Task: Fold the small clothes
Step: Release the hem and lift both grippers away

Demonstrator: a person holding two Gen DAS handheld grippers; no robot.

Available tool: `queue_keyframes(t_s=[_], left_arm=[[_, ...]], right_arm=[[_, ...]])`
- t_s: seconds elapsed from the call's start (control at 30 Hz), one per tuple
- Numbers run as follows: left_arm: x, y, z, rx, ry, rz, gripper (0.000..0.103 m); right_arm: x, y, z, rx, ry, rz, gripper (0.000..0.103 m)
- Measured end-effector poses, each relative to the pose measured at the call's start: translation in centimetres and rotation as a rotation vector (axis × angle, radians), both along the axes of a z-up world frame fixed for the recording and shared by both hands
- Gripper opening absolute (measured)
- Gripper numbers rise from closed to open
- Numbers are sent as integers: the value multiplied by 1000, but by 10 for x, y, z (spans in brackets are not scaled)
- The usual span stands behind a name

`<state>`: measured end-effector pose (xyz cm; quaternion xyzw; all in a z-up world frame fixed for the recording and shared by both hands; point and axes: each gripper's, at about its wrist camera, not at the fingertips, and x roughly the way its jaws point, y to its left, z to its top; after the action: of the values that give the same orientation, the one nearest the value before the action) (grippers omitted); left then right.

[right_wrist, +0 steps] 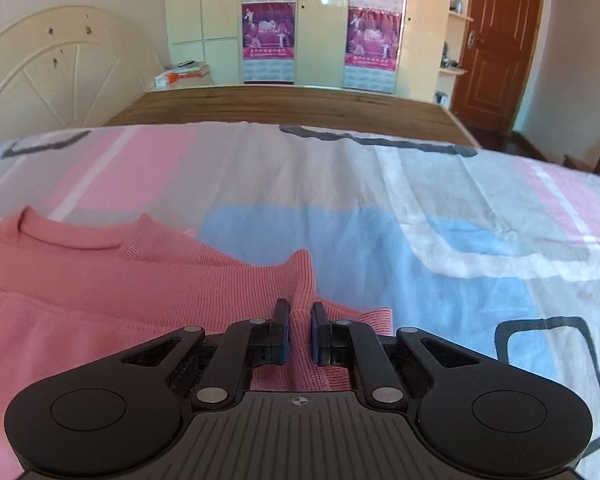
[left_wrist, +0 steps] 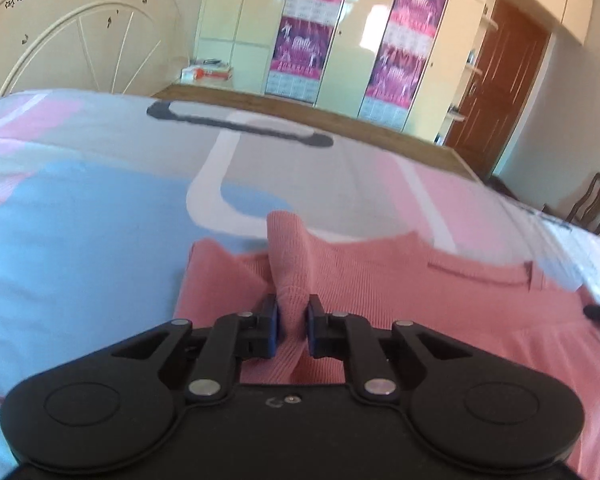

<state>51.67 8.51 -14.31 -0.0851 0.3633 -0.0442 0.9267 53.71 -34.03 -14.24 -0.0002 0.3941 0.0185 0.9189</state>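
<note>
On the bed's patterned sheet point(right_wrist: 440, 208) we see the pink knit garment point(left_wrist: 380, 280) lying spread. At its near edge, our left hand-held gripper point(left_wrist: 292, 316) pinches a raised fold of the garment between narrow jaws. Along the same garment, our right hand-held gripper point(right_wrist: 300, 320) is clamped on another ribbed ridge.

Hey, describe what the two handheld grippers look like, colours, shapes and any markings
Both are matte black plastic. The left gripper has two round lobes at the sides, angled linkage arms with silver pivot pins, and blue pads lining the jaws, on a smooth body. The right gripper matches in shape, pins and blue pads, but its grey centre plate is ribbed and carries a small crosshair mark. No cables, hands or sleeves are visible.
</note>
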Motion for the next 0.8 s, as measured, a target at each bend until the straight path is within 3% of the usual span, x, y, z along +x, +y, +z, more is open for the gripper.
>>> queue_keyframes(t_s=[0.1,0.13,0.2,0.33,0.43,0.5,0.57,0.67,0.73,0.8], left_arm=[[-3,0,3,32,34,-3,26],[-6,2,4,35,45,-5,29],[-18,10,5,27,63,-7,52],[-48,16,7,22,86,-34,53],[-65,16,8,45,97,-37,47],[-73,14,8,89,91,-33,29],[-79,15,7,118,83,-20,18],[-82,17,7,126,80,-17,14],[-84,15,7,149,76,-24,14],[-85,12,8,170,78,-27,14]], right_arm=[[-3,0,8,5,-15,-23,18],[-10,-3,11,4,-25,-38,26],[-21,-6,17,7,-44,-55,38],[-48,-2,24,11,-49,-52,42],[-71,-3,31,41,-48,-66,43],[-87,0,33,53,-49,-73,42],[-105,4,33,37,-50,-70,42],[-125,14,26,-8,-32,-34,42],[-137,23,11,-94,7,4,42],[-149,25,3,-161,-16,17,42]])
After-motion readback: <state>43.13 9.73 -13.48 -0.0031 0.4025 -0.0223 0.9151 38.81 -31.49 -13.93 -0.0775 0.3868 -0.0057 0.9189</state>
